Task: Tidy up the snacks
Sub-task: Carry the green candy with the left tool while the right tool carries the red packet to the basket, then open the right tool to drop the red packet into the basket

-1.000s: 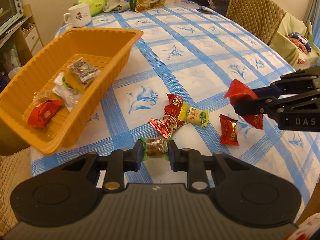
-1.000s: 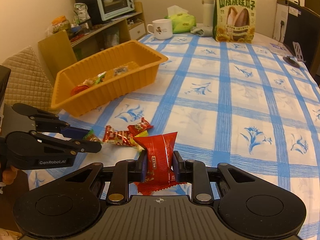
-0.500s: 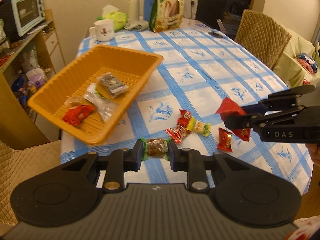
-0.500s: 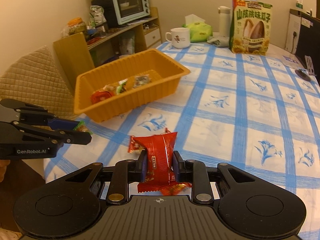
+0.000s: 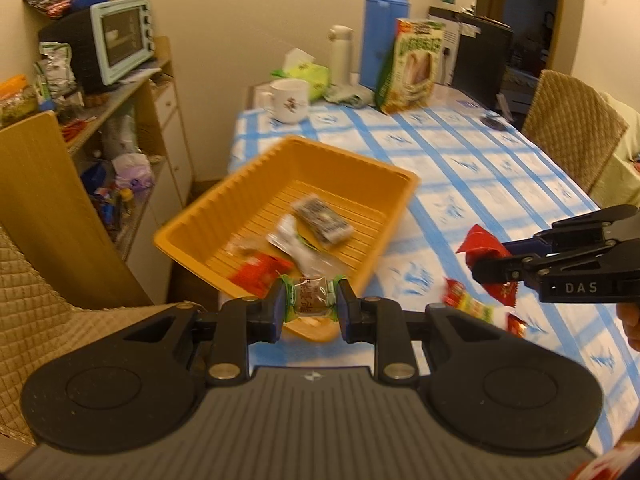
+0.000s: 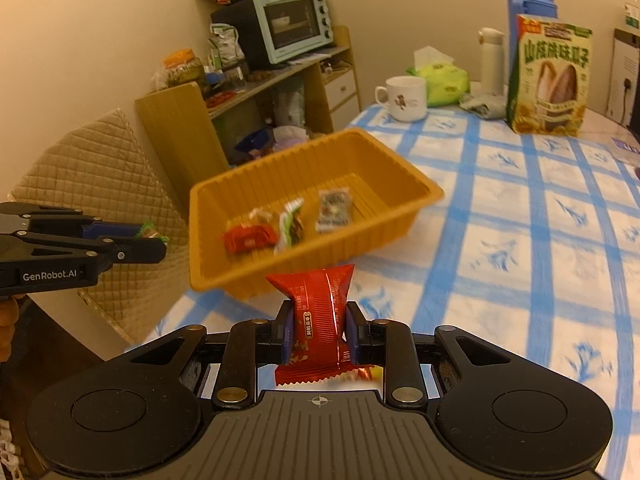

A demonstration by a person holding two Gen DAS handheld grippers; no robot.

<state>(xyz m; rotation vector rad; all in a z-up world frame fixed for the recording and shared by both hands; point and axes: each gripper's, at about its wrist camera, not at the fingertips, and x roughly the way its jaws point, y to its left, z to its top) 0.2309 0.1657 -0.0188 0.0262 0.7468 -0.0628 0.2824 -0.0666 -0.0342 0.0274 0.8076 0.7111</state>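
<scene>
An orange basket [image 5: 224, 216] [image 6: 400, 216] stands on the blue-checked table near its left edge, with several wrapped snacks inside. My left gripper [image 5: 311, 307] is shut on a small brown candy with green wrapper ends [image 5: 310, 300], held in the air near the basket's near corner; it also shows in the right wrist view [image 6: 150, 236]. My right gripper [image 6: 320, 332] is shut on a red snack packet [image 6: 316, 312], raised above the table to the right of the basket; it also shows in the left wrist view [image 5: 486, 256]. Loose snacks [image 5: 472, 306] lie on the table below it.
A white mug [image 6: 404, 98], green tissue pack [image 6: 444, 80], thermos [image 6: 491, 58] and a large seed bag [image 6: 548, 76] stand at the table's far end. A shelf with a toaster oven [image 6: 292, 24] is left of the table. Quilted chairs [image 5: 572, 120] [image 6: 88, 184] flank it.
Both grippers have risen higher and moved left toward the basket, each still holding its snack. The loose snacks on the table now lie farther below and to the right.
</scene>
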